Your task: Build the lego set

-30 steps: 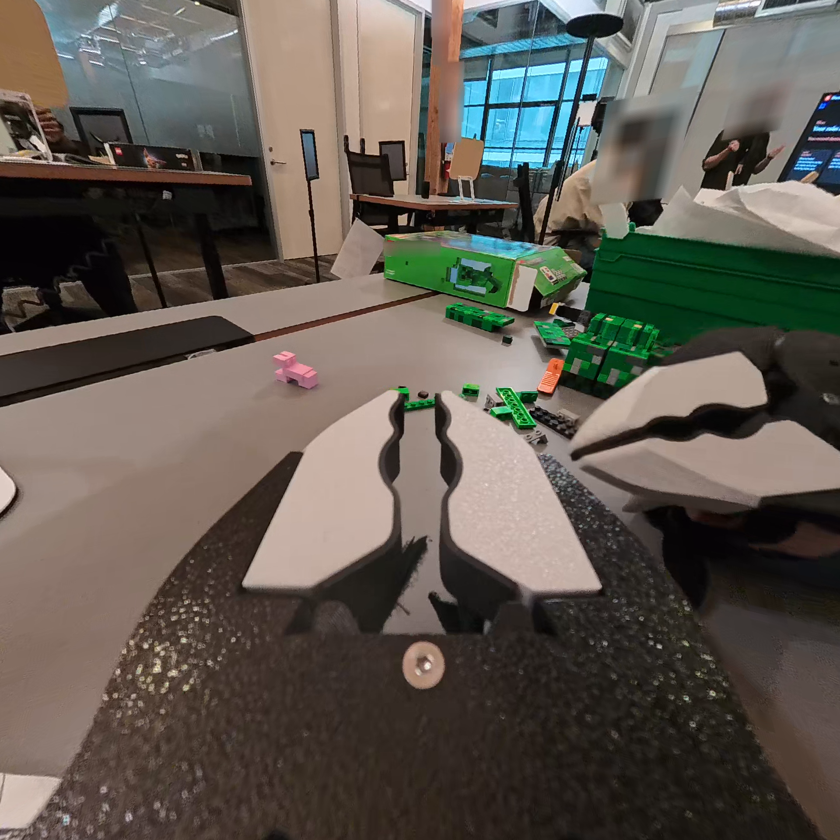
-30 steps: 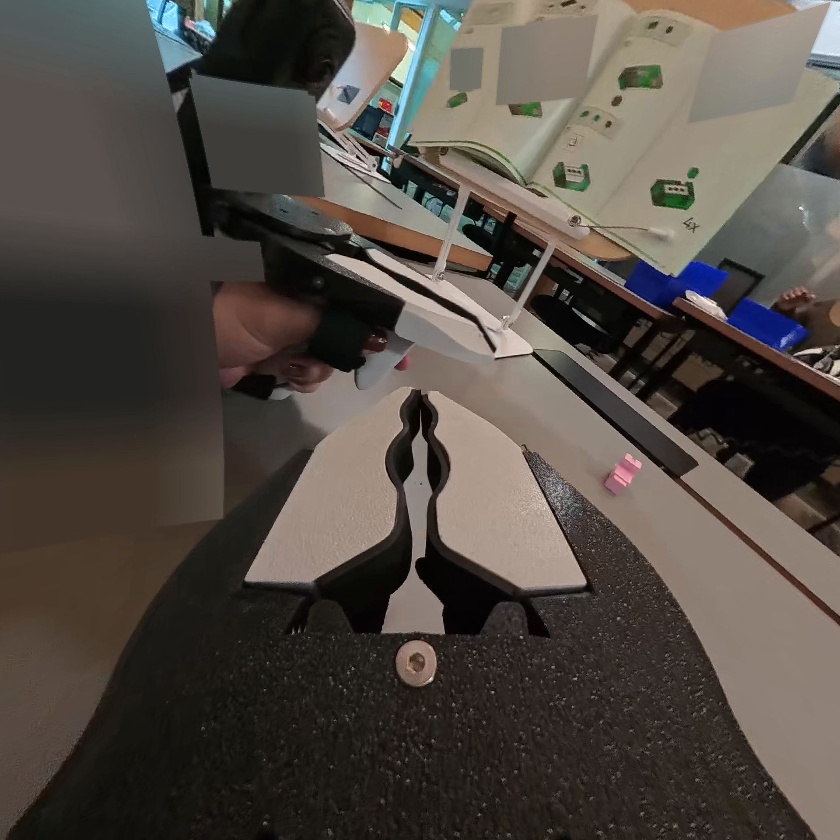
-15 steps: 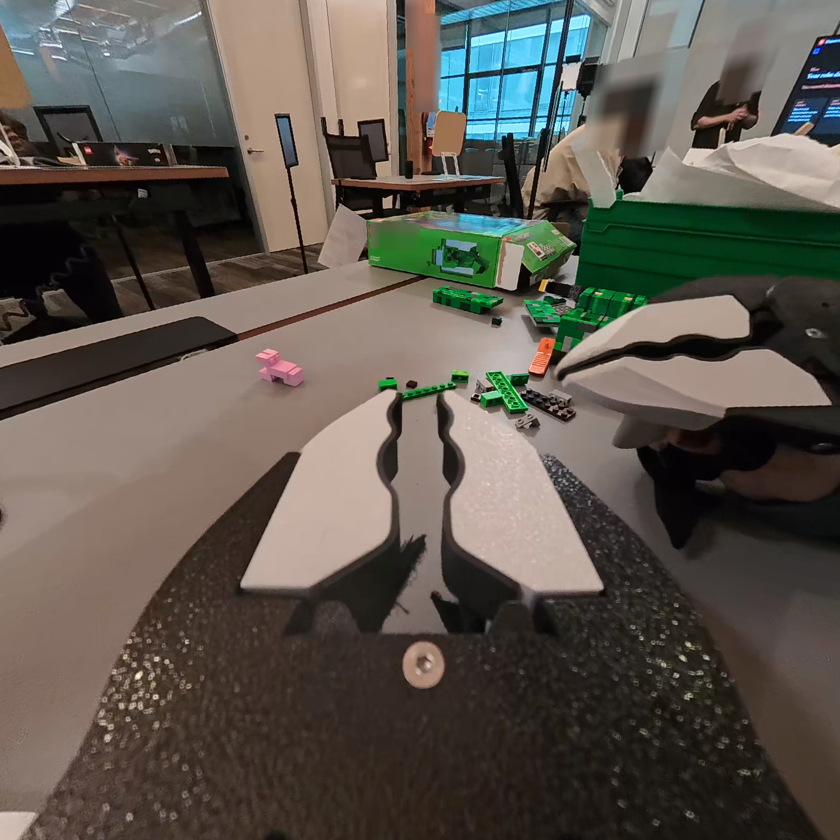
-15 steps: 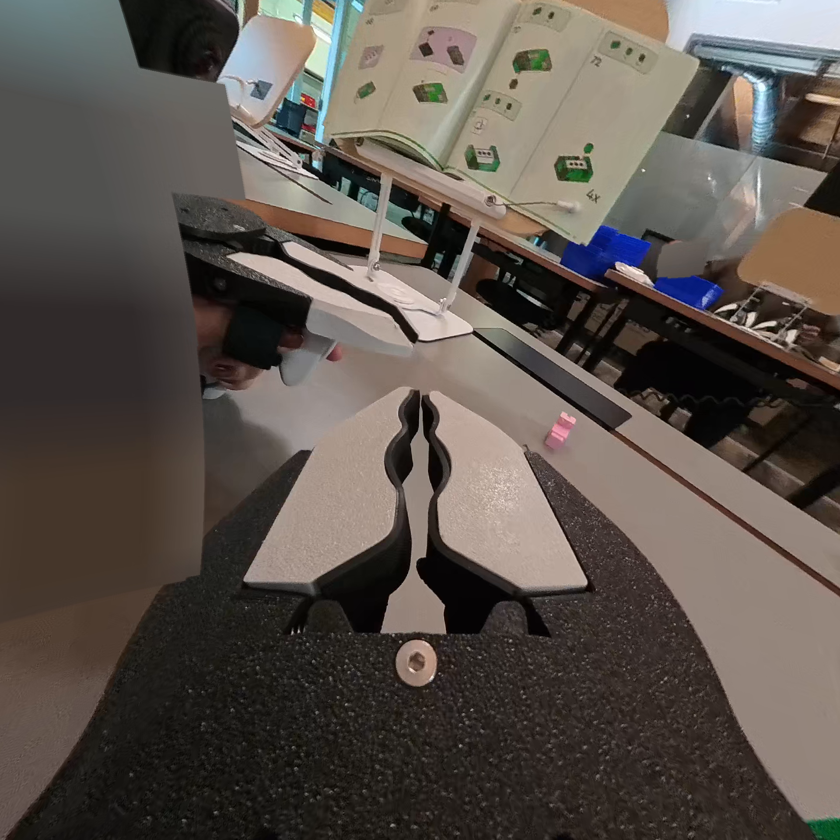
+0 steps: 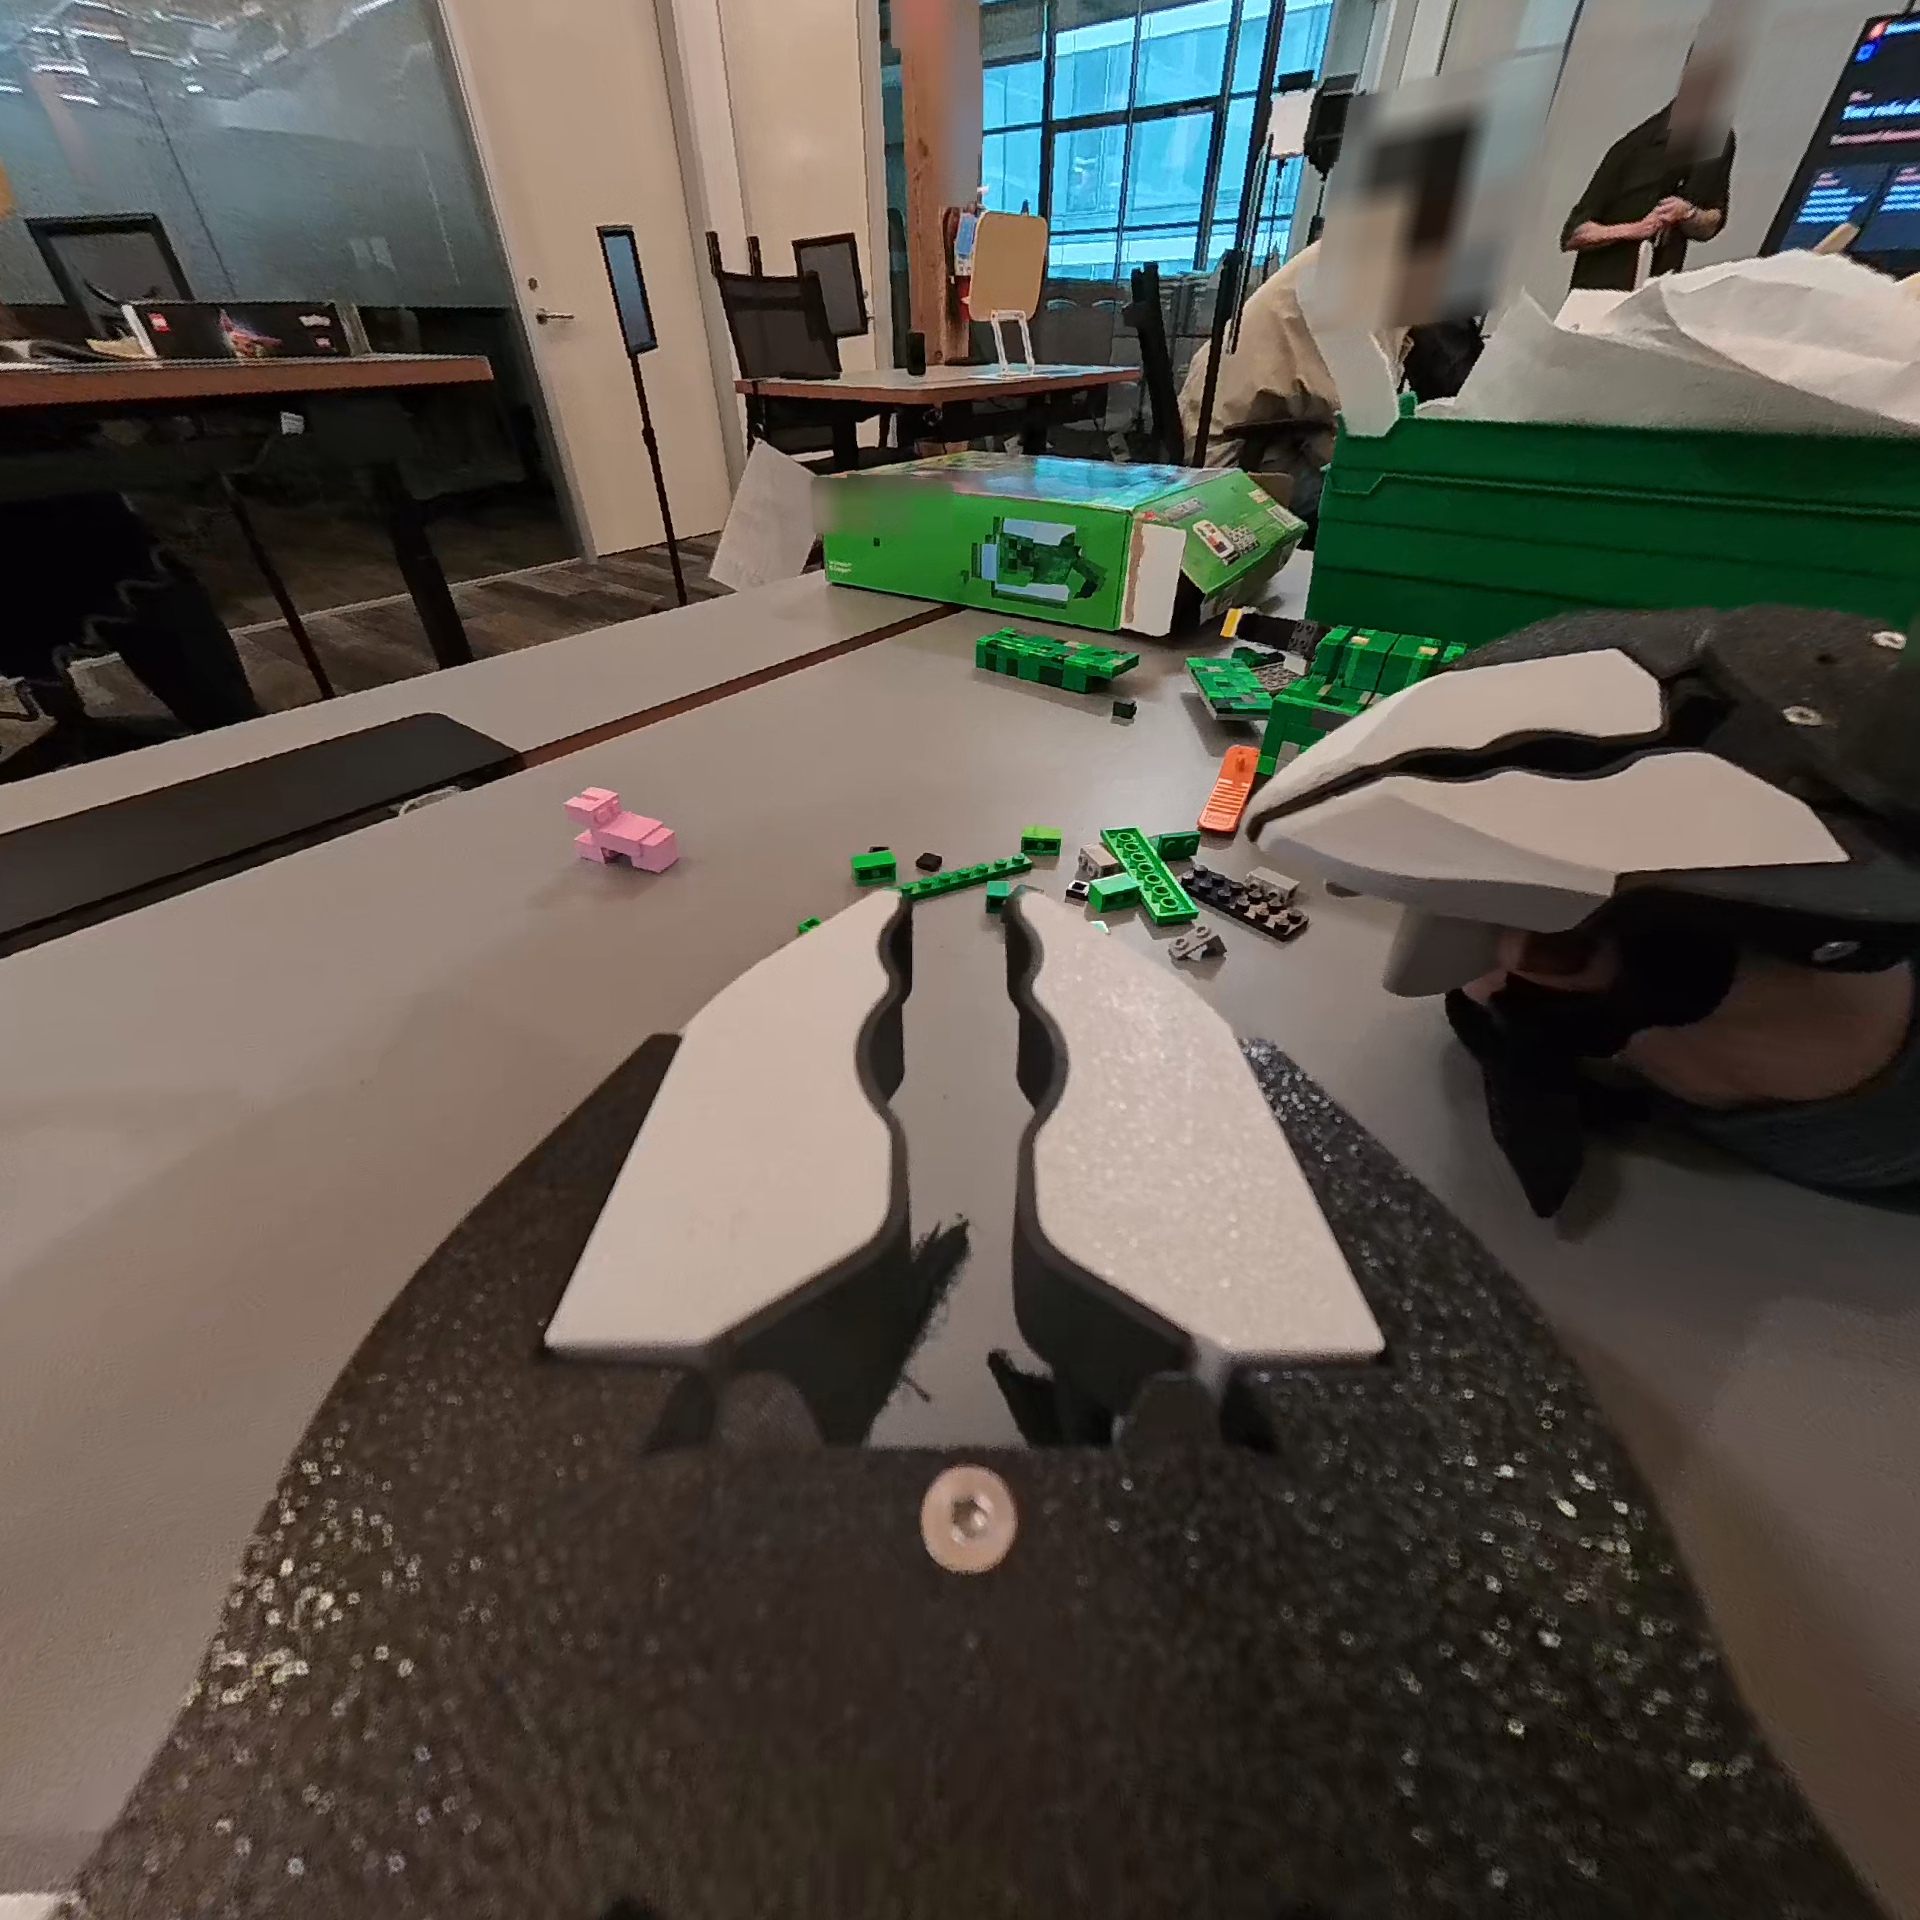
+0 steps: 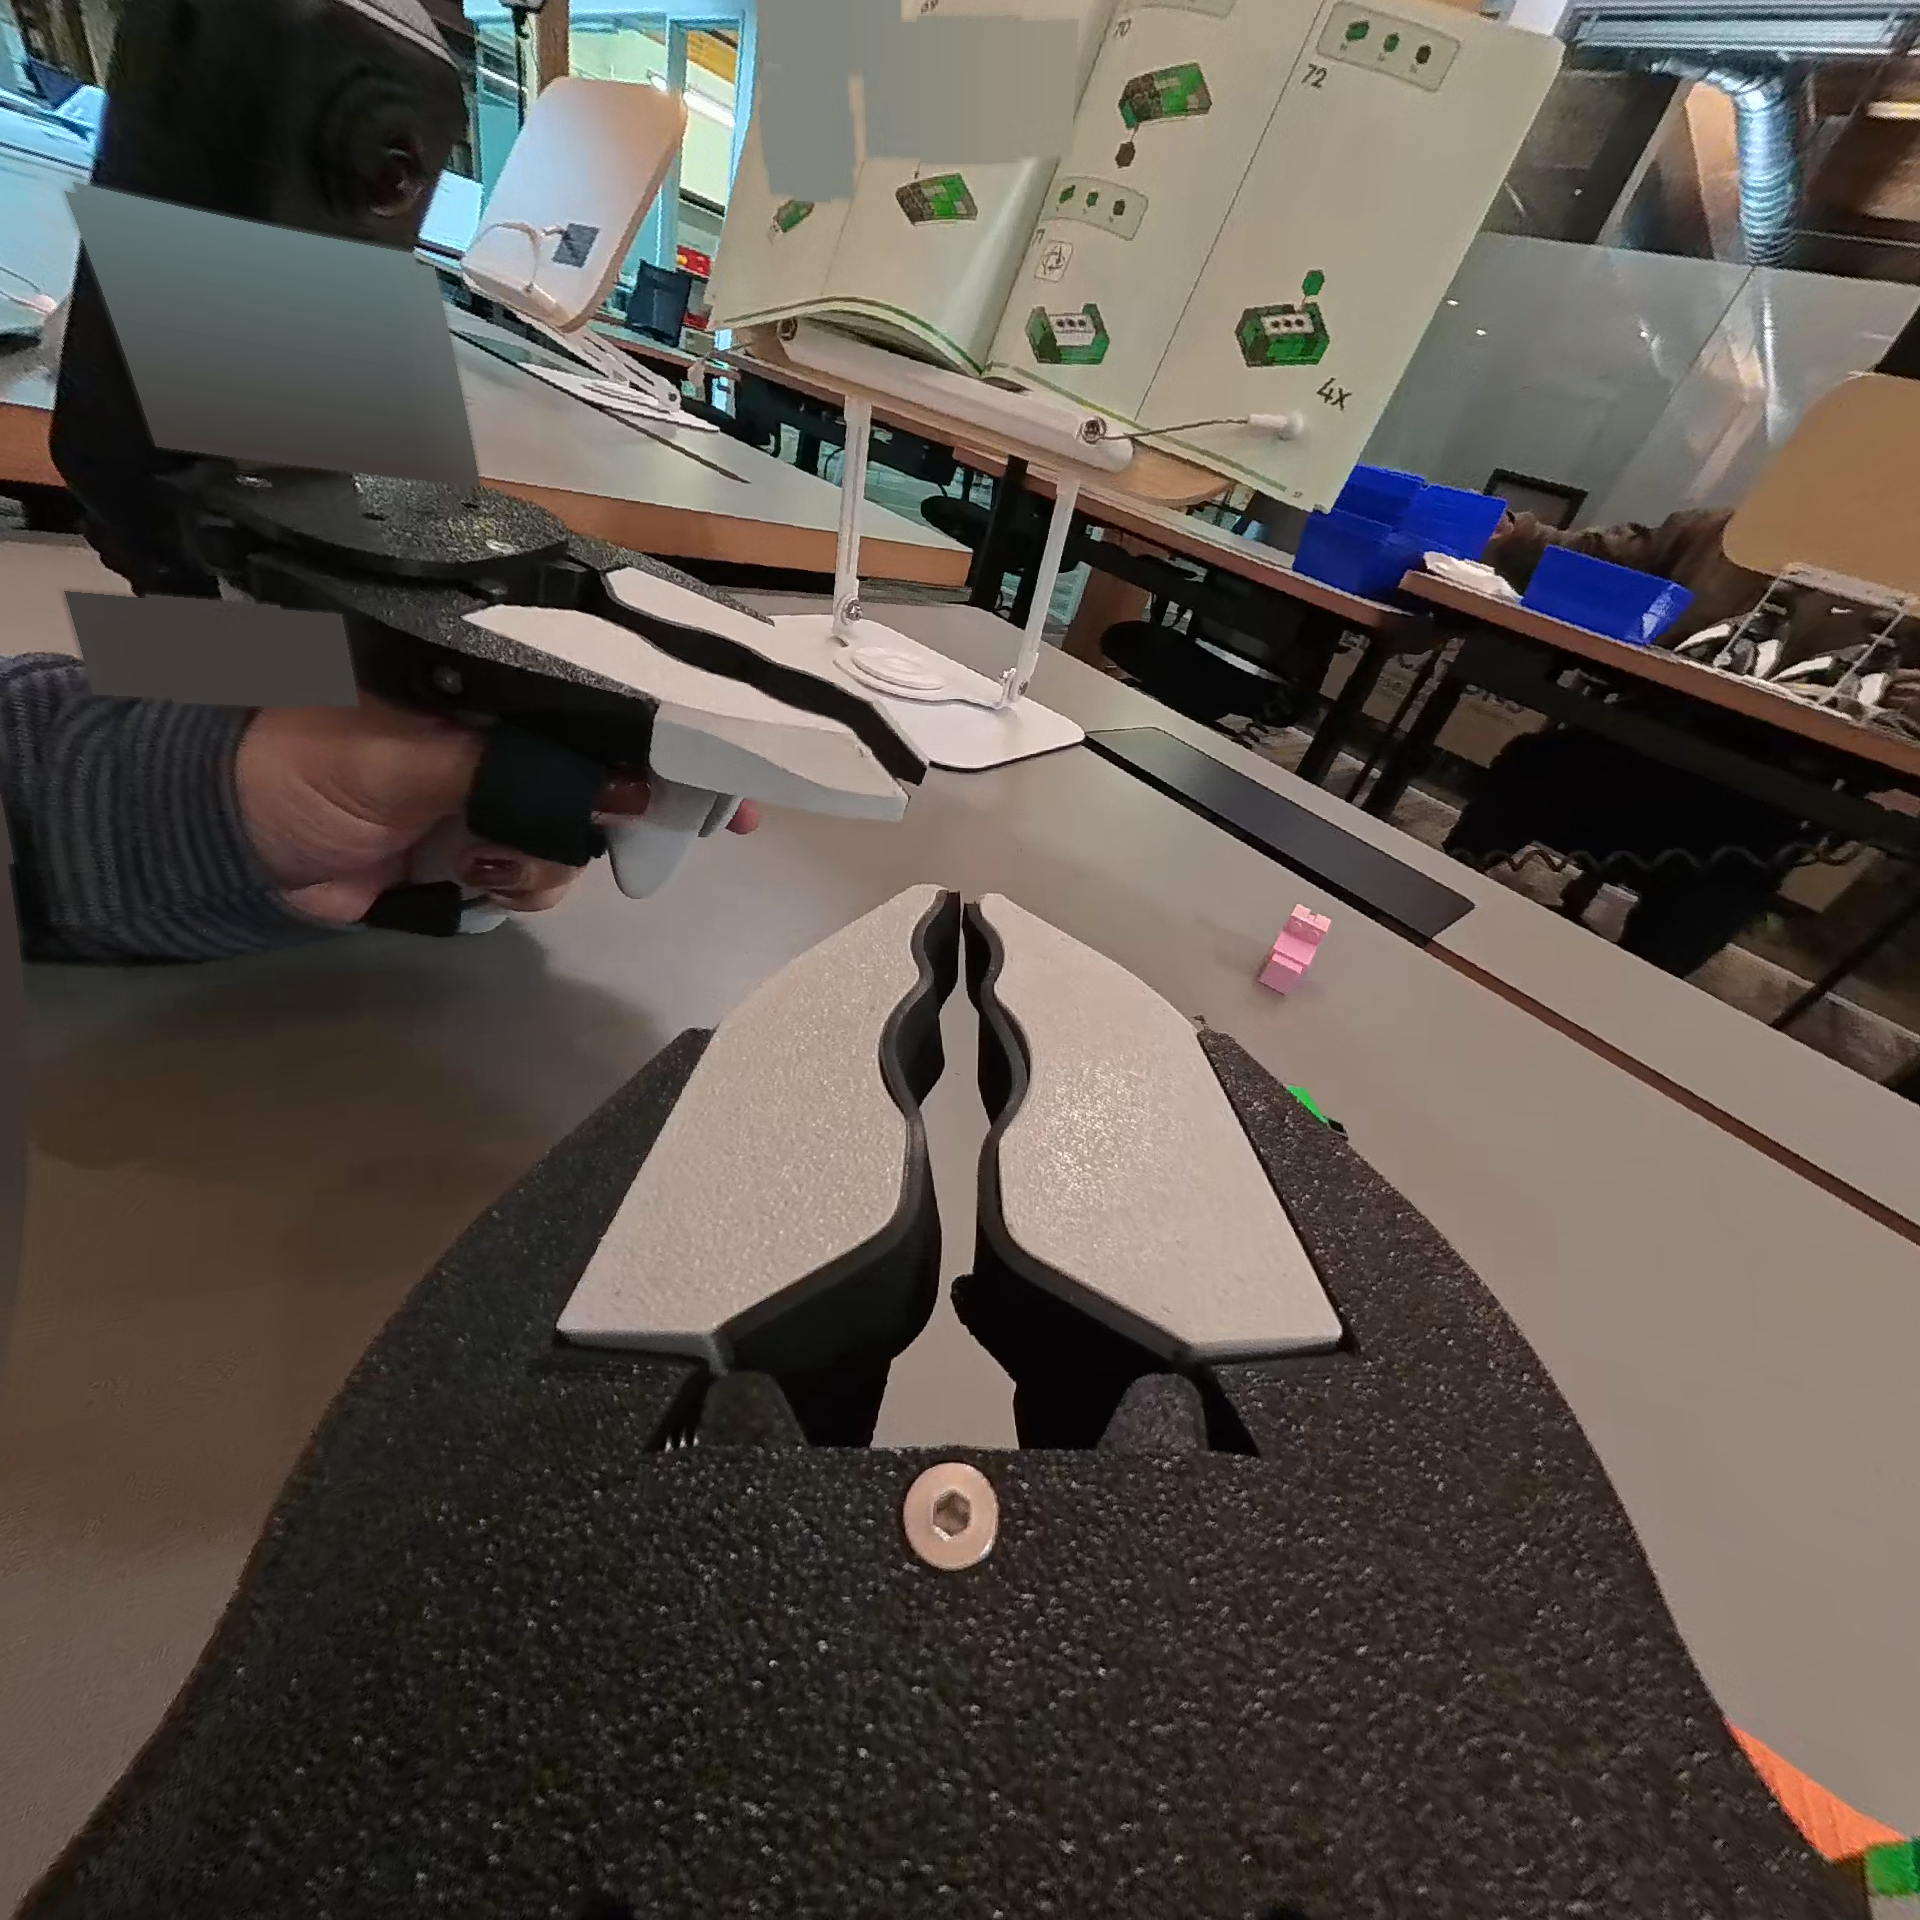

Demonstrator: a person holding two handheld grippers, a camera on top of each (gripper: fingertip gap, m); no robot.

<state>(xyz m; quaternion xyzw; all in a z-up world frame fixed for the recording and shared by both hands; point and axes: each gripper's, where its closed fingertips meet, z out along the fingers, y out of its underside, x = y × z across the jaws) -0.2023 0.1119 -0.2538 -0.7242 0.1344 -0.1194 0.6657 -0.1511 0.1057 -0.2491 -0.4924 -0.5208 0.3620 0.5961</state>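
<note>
Grey table (image 5: 312,1039) carrying the Lego parts, seen from both wrist cameras. The left gripper (image 5: 956,909) hovers low over the table with its jaws slightly parted, a narrow gap between the fingertips and nothing held. Just beyond its tips lie loose green and black pieces (image 5: 1143,873); a pink brick figure (image 5: 620,829) stands apart to the left. Farther back are a partly built green model (image 5: 1340,686), an orange brick separator (image 5: 1229,790), the green set box (image 5: 1049,540) and a green crate (image 5: 1610,520). The right gripper (image 6: 956,904), jaws almost closed and empty, points toward an open instruction booklet (image 6: 1195,208) on a white stand (image 6: 935,675).
</note>
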